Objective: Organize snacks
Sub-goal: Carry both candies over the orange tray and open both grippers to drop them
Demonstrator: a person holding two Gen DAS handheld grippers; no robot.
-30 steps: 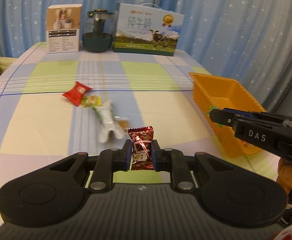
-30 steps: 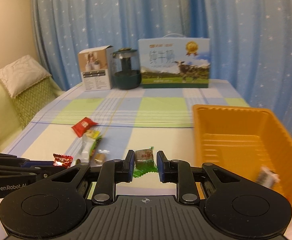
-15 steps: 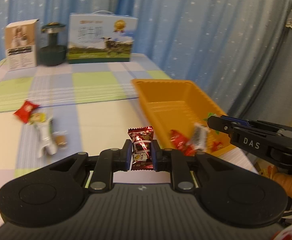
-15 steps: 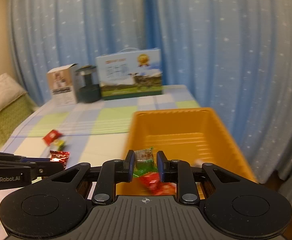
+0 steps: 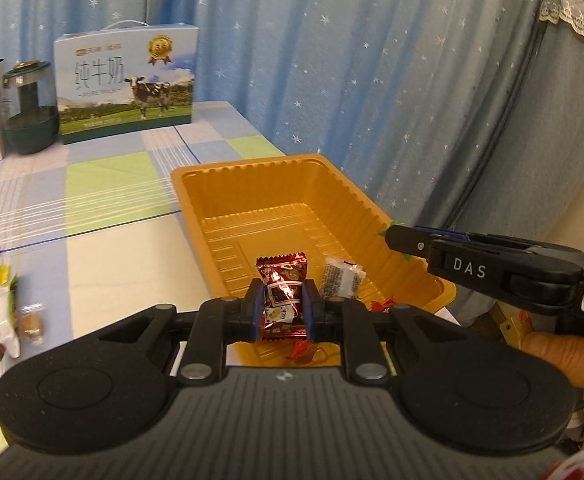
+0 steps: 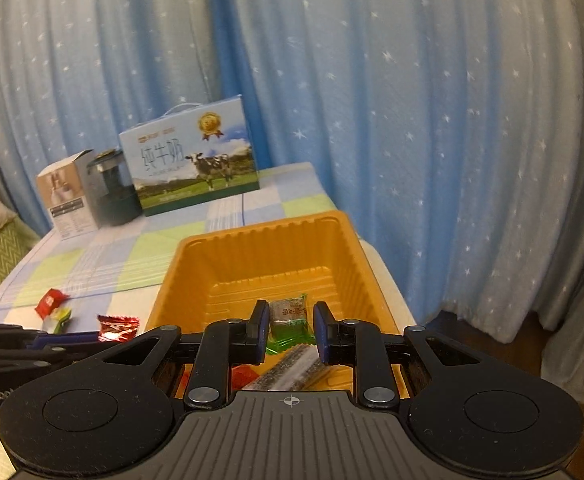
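Observation:
My left gripper [image 5: 279, 306] is shut on a dark red foil candy [image 5: 281, 280] and holds it over the near end of the orange tray [image 5: 275, 168]. My right gripper [image 6: 289, 330] is open over the same tray [image 6: 259, 232]; the green-wrapped snack [image 6: 289, 314] sits loose between its parted fingers, above other snacks in the tray. A white-and-black packet [image 5: 340, 278] and red candies [image 5: 382, 304] lie in the tray. The right gripper shows from the side in the left wrist view [image 5: 396, 236].
Loose snacks remain on the checked tablecloth at left: a red packet [image 6: 49, 302], a yellow-green one [image 6: 61, 316], a white wrapper [image 5: 1, 312], a small brown piece [image 5: 31, 322]. A milk carton box [image 5: 125, 84], dark jar [image 5: 29, 116] and white box [image 6: 65, 194] stand at the back.
Both grippers moved right from over the table to above the orange tray. The right gripper's fingers have parted, so the green snack is no longer clamped.

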